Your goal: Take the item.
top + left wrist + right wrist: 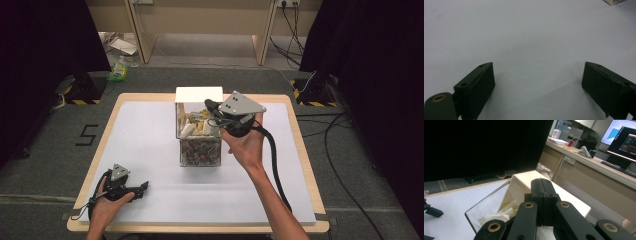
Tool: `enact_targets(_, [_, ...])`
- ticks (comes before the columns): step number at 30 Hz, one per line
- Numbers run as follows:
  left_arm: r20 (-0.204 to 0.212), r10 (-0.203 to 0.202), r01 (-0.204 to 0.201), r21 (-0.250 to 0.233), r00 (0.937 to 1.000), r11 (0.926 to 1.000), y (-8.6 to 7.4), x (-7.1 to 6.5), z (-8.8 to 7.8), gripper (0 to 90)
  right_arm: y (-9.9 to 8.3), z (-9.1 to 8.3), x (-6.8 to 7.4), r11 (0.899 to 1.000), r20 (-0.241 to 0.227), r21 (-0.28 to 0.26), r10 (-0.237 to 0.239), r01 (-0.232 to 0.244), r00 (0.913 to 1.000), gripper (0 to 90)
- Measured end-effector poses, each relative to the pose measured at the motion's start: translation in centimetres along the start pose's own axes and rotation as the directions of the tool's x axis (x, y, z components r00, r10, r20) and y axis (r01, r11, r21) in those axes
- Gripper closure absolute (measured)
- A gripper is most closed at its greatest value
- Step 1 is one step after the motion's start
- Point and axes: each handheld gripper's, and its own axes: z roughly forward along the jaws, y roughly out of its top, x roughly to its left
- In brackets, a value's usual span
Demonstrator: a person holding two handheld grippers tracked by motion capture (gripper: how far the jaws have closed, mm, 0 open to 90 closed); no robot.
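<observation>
Now my right gripper (212,106) hovers over the clear box (199,135) of small packets at the table's (150,97) middle, jaws pressed together with nothing visible between them. My left gripper (144,187) rests low on the white sheet (150,135) near the front left corner, jaws spread wide and empty.

Clear box (199,135) mid-table (150,130), right tool (214,111) over its far, perhaps packet-filled half, left tool (142,189) near-left
</observation>
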Motion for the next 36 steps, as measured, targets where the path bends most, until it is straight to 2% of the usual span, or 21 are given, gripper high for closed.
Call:
enact_targets(11, [0.000, 0.000, 0.000, 0.000, 1.0000, 1.0000, 0.0, 0.0, 0.0, 10.3, 0.6, -1.7, -1.1, 0.999, 0.017, -0.037, 0.021, -0.020, 0.9996, 90.0])
enact_targets(23, [0.000, 0.000, 0.000, 0.000, 1.0000, 1.0000, 0.0, 0.0, 0.0, 10.3, 0.7, -4.1, -3.3, 0.997, 0.072, -0.063, 0.046, -0.041, 0.9964, 90.0])
enact_targets(27, [0.000, 0.000, 0.000, 0.000, 1.0000, 1.0000, 0.0, 0.0, 0.0, 10.3, 0.1, -5.1, -4.5, 0.996, 0.102, -0.067, 0.064, -0.057, 0.9928, 90.0])
enact_targets(36, [-0.001, 0.001, -0.001, 0.000, 1.0000, 1.0000, 0.0, 0.0, 0.0, 10.3, -1.3, -5.9, -6.1, 0.995, 0.148, -0.057, 0.094, -0.086, 0.9845, 90.0])
